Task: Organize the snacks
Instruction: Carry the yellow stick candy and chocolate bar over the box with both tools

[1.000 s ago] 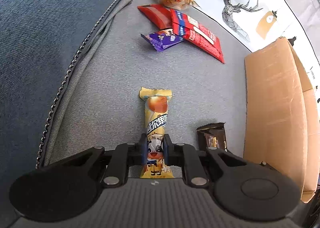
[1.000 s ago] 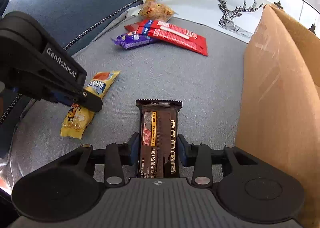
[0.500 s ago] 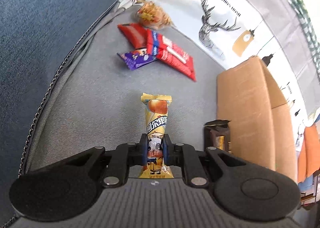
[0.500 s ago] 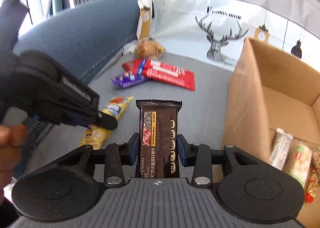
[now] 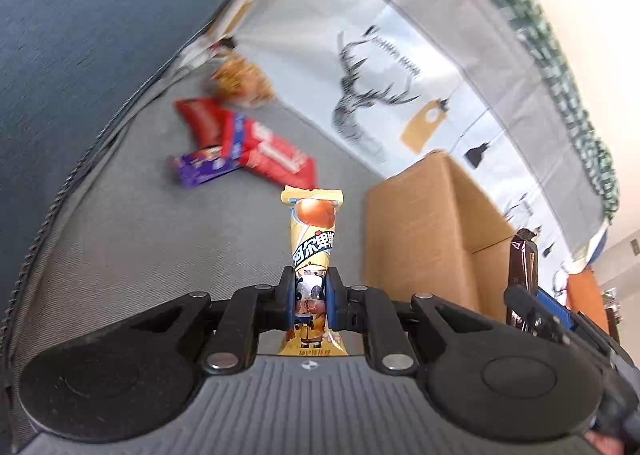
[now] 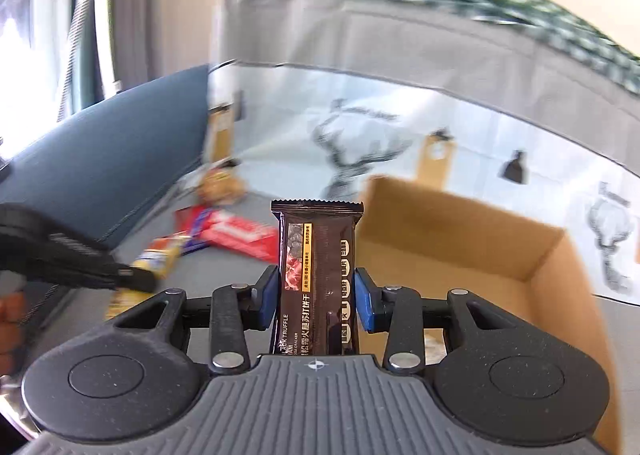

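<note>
The left gripper [image 5: 311, 297] has its jaws clamped on the lower part of a yellow snack stick [image 5: 313, 247], a slim wrapper printed with a cartoon cow, which stands out forward between the pads and clear of the grey sofa seat [image 5: 140, 239] below it. The right gripper [image 6: 316, 297] has its jaws clamped on the sides of a dark brown cracker pack [image 6: 318, 275] marked "black truffle"; the pack points forward with its crimped top edge uppermost, and it is held in the air near the open cardboard box [image 6: 460, 239]. In the left wrist view the same box [image 5: 416, 235] stands on the seat to the right of the yellow stick, and the right gripper with its brown pack [image 5: 523, 259] shows at the right edge, above the box's far side. Further back on the seat lie a purple wrapper [image 5: 200, 167], red packets [image 5: 256, 143] just beside and partly over it, and a blurred orange-yellow bag [image 5: 242, 83] near the blue backrest [image 5: 80, 35]. A cloth printed with a deer [image 5: 368, 95] hangs behind the seat. The far scene is motion-blurred in both views.
</note>
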Motion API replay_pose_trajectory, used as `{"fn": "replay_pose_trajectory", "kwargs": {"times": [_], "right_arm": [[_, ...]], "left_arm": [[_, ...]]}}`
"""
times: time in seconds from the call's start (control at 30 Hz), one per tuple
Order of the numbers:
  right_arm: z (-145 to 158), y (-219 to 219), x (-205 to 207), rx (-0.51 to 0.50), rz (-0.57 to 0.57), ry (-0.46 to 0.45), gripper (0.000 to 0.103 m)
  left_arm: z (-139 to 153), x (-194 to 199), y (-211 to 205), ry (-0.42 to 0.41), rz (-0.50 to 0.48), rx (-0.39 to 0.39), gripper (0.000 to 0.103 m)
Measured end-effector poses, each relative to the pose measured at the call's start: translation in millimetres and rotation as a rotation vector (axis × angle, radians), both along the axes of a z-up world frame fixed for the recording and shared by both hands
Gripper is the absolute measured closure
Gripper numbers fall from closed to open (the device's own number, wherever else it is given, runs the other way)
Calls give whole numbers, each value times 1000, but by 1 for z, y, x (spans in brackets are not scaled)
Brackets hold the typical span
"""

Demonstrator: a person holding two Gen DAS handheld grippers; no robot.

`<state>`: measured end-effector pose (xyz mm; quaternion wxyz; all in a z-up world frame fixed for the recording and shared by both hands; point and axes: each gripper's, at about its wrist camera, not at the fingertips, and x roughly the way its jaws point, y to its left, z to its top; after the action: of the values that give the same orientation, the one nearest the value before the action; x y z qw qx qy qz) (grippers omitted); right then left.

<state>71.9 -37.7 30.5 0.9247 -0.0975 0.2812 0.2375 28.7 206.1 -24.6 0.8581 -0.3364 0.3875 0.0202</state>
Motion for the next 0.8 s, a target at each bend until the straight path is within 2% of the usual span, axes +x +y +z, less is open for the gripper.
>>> {"fn": "replay_pose_trajectory", "kwargs": {"times": [0.17,0.33,0.47,0.8], "right_arm": [[-3,-55,25,61,-107,-18,62],[-21,-100,32,79,-188,43,62],[-23,-118,26,49,-199,2,62],[-29,-144,25,-25,-220,-36,62]], "left_arm": [[11,7,-23,-82,-15,-14,88],[22,15,-47,-151,-32,-37,88],[26,24,-65,-183,-40,-63,88],[29,35,-112,-255,-97,-81,88]]}}
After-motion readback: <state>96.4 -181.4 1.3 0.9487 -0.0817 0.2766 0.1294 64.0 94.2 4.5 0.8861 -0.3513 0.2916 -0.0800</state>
